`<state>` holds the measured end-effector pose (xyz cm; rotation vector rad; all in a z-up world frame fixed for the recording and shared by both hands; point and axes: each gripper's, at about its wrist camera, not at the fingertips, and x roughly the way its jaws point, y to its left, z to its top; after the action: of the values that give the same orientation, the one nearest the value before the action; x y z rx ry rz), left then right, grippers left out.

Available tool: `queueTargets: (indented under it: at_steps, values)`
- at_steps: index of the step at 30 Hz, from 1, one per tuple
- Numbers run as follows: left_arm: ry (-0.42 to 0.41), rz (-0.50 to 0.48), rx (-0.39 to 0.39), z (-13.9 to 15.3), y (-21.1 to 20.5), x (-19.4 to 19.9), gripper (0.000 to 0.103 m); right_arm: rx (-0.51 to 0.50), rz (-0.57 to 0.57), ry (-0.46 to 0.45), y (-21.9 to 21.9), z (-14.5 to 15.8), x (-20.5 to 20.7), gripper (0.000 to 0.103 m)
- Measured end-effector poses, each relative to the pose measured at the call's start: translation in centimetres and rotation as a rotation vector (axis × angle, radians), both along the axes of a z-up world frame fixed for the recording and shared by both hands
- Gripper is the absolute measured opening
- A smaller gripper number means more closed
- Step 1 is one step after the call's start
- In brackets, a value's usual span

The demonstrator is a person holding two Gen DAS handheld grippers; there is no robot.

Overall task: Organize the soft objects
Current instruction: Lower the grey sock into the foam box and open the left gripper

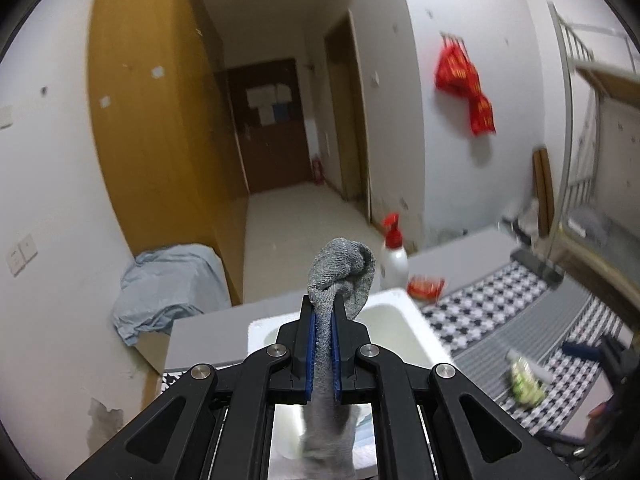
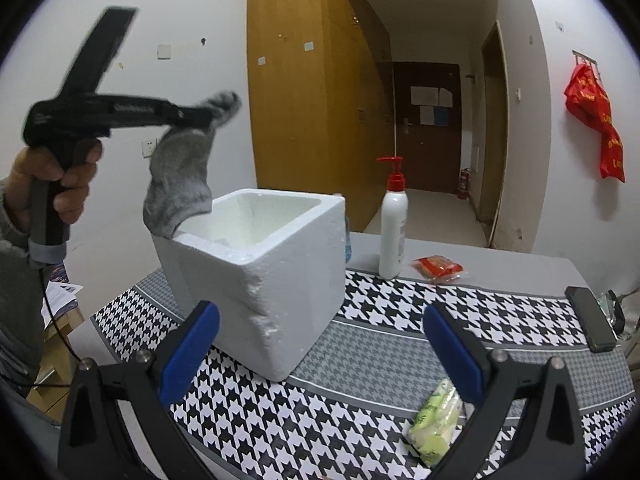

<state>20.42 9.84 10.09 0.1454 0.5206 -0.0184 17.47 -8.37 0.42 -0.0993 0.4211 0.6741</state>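
Sock [image 2: 182, 176], grey, hangs clamped in the closed left tongs [image 1: 325, 320], its toe dangling at the rim of the white foam box [image 2: 280, 264] on the desk [image 2: 360, 352]. Right tongs [image 2: 320, 344] stand wide open and empty, low over the houndstooth cloth. Beyond the box stand a pump bottle [image 2: 394, 224] and a red packet [image 2: 438, 268].

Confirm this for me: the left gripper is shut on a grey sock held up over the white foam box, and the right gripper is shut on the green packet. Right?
Not quite. The right gripper is open and holds nothing; the green packet lies on the patterned cloth near its right finger, as the right wrist view shows. The rest holds: the left gripper is shut on the grey sock above the white foam box.
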Motion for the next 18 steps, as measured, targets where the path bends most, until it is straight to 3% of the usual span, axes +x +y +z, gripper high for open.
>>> queueTargets:
  at_steps: [14, 17, 18]
  values:
    - [0.197, -0.03, 0.019, -3.8, 0.1, 4.9, 0.008, 0.013, -0.033, 0.026, -1.0, -0.4, 0.6, 0.103]
    - [0.233, -0.03, 0.025, -4.5, 0.1, 5.6, 0.021, 0.013, -0.032, 0.027, -1.1, -0.5, 0.6, 0.103]
    - [0.244, -0.034, 0.024, -4.7, 0.1, 5.7, 0.037, 0.015, -0.032, 0.026, -1.2, -0.5, 0.5, 0.103]
